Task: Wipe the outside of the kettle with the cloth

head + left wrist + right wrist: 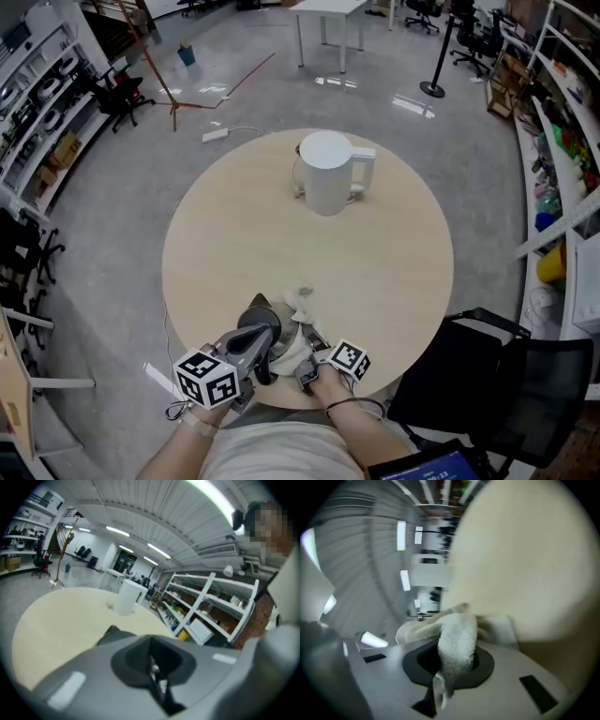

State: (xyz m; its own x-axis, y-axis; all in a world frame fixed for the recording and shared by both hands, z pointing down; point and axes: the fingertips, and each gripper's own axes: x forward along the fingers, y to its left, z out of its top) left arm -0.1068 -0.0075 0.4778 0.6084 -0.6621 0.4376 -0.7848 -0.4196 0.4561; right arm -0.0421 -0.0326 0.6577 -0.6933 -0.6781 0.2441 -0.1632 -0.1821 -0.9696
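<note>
At the lower left of the head view, your left gripper [260,319] sits over the near edge of the round table [225,244], with its marker cube toward you. In the left gripper view its jaws stand together, and I can make out nothing held between them. That view looks across the pale tabletop to the kettle at the far side.

Just to the right, the white cloth [457,641] lies bunched at the near edge of the table, between the two grippers and touching both. Your right gripper [309,345] is close beside the left one at the bottom centre of the frame. In the right gripper view its jaws are clamped on a fold of the cloth. The fold rises out from between them and spreads onto the tabletop behind.

The white kettle [326,178] stands upright on the far half of the table, in the upper centre of the head view. It is well apart from the cloth and both grippers, and its handle points toward the right of the frame.

At the lower right, a black office chair [497,384] stands just beside the table's edge.
</note>
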